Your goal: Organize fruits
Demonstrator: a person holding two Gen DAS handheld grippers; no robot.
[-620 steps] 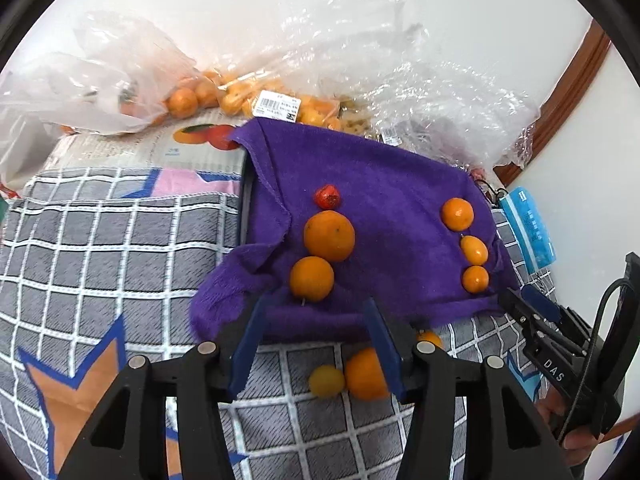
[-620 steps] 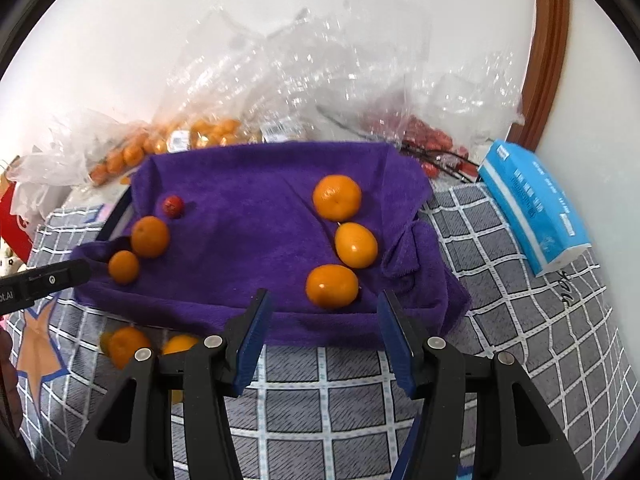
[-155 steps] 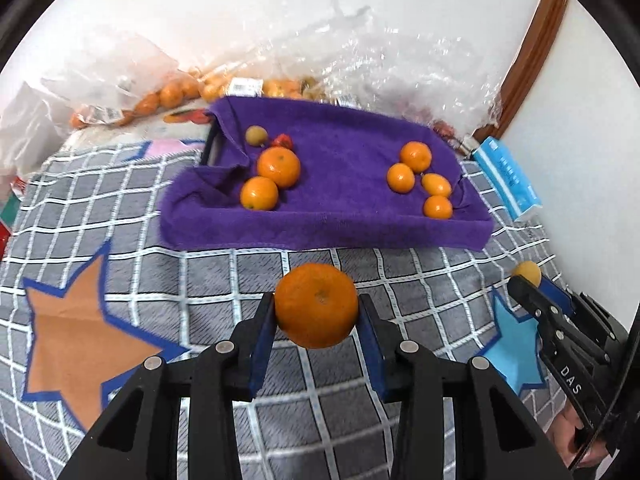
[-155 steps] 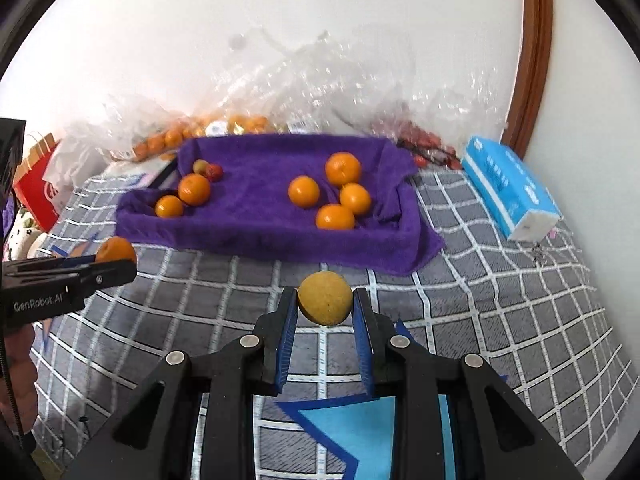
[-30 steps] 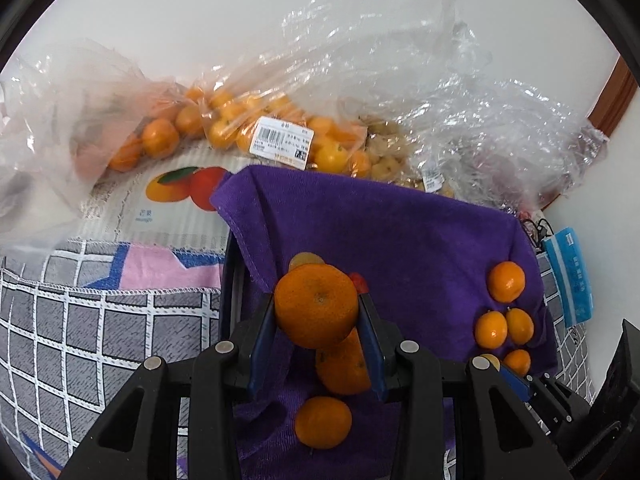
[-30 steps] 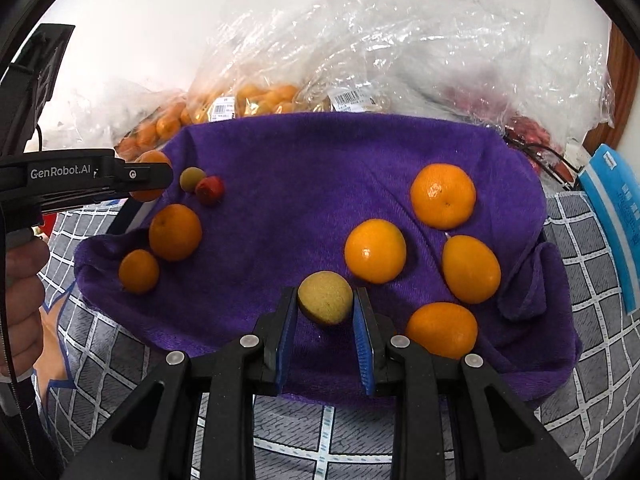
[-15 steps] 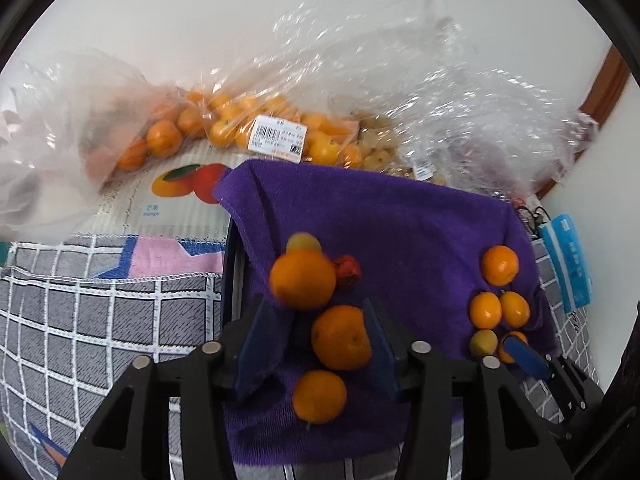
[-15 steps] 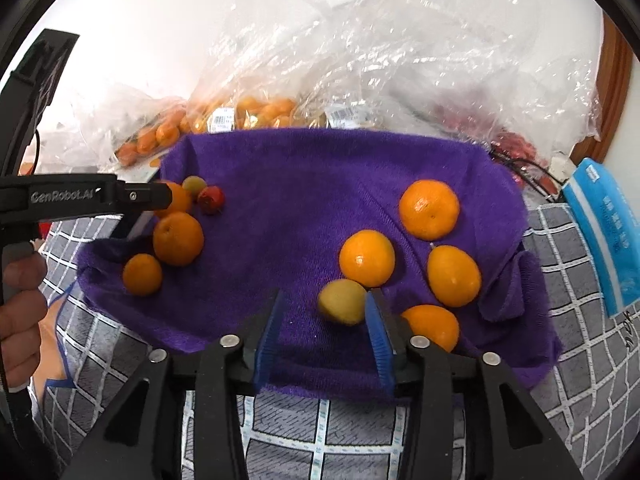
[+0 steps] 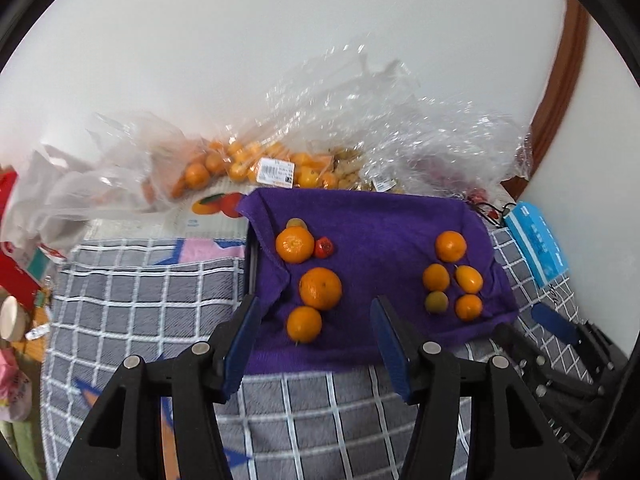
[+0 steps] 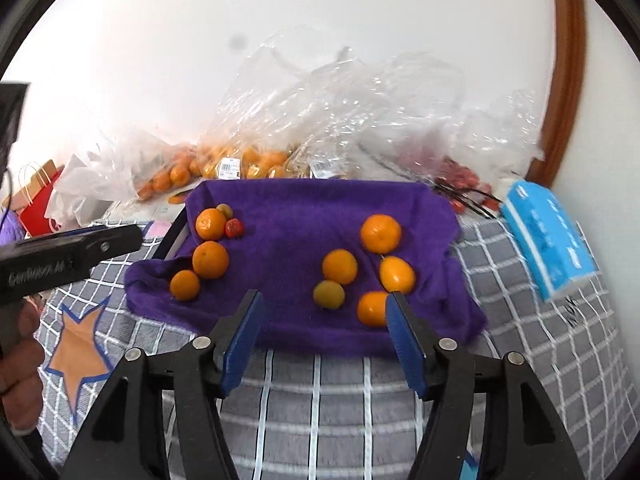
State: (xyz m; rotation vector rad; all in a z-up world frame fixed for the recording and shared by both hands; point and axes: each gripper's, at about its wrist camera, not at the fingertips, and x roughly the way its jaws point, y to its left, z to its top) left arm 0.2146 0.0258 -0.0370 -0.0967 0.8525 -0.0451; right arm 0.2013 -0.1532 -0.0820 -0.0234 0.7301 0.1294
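A purple towel [image 9: 380, 232] [image 10: 304, 208] lies over a tray. On its left are three oranges, one of them large [image 9: 320, 288] [image 10: 210, 259], a small red fruit [image 9: 323, 247] and a small greenish fruit [image 9: 296, 223]. On its right is a group of several oranges [image 10: 340, 266] and a yellow-green fruit [image 10: 329, 295] [image 9: 436, 302]. My left gripper [image 9: 316, 330] is open and empty, back from the towel's near edge. My right gripper [image 10: 324, 318] is open and empty over the near edge; it also shows in the left wrist view [image 9: 556, 326].
Clear plastic bags of oranges [image 9: 256, 164] and red fruit [image 10: 460, 176] lie behind the towel by the wall. A blue tissue pack [image 10: 548, 236] lies at the right. A grey checked cloth [image 9: 152, 292] covers the surface. Red bags [image 10: 38, 196] stand at far left.
Both grippers have opened, leaving the orange at the left group and the yellow-green fruit at the right group, and pulled back and up from the towel.
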